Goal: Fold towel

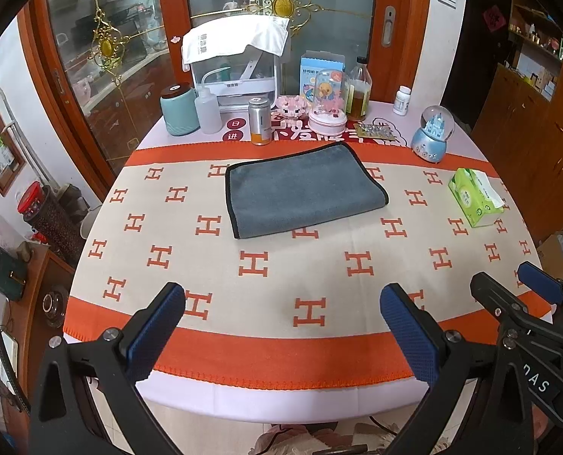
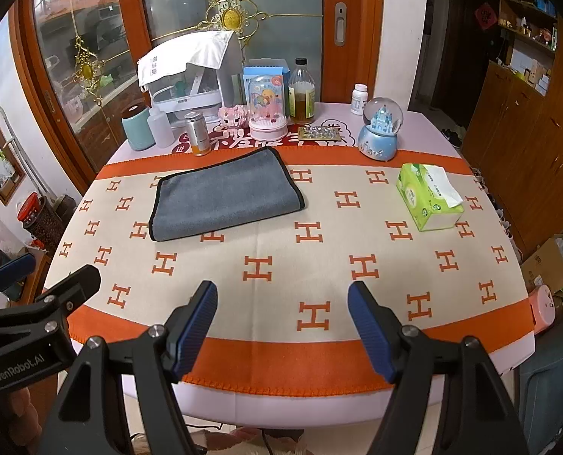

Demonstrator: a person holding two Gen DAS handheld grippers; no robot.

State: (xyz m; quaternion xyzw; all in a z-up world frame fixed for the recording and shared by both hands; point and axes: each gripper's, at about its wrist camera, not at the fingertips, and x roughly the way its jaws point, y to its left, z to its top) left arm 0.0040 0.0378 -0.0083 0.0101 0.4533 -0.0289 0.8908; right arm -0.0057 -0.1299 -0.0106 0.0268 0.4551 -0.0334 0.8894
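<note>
Both tongs, left tongs (image 1: 281,326) and right tongs (image 2: 281,326), gape released at lower frame over the bench (image 1: 281,402) edge. Grey towel (image 1: 304,189) (already folded) lies upper centre, well apart from them.

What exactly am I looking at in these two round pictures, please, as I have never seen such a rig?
A person holds a two-finger gripper in each hand, and a fisheye camera on each looks along its fingers. One picture comes from the left gripper, the other from the right gripper. Both are open and hold nothing. Ahead, on the table, lies a grey towel, already folded over, and a tissue pack to its right. Bottles and ornaments stand along the far edge.
</note>
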